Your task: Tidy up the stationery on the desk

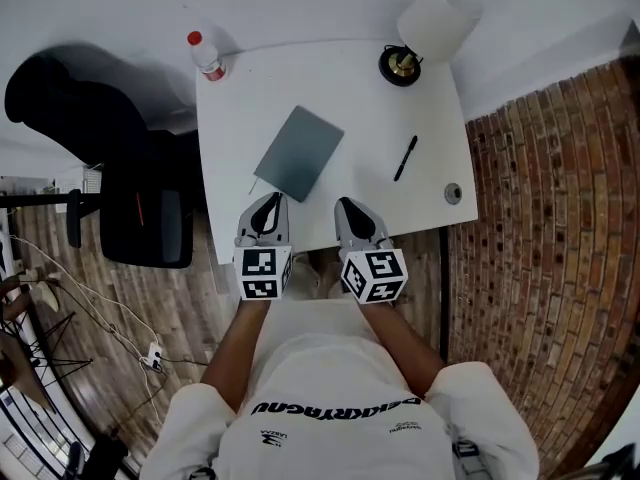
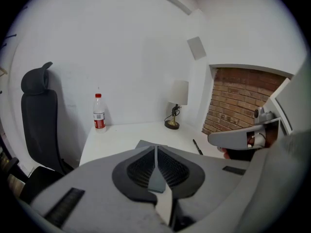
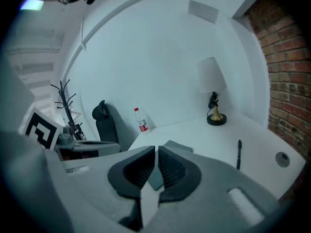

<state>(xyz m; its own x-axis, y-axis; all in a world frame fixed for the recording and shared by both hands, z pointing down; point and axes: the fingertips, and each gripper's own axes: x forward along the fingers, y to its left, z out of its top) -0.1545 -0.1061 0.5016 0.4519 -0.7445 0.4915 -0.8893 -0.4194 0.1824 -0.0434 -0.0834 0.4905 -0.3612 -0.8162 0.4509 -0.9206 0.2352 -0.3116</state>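
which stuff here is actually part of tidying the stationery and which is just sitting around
Part of the job:
- grey notebook
- black pen

Just lying about:
- water bottle
- table lamp
- office chair
- small round grey object, too small to identify

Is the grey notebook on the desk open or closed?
Closed: the notebook lies flat on the desk, one plain grey cover facing up, no pages showing.
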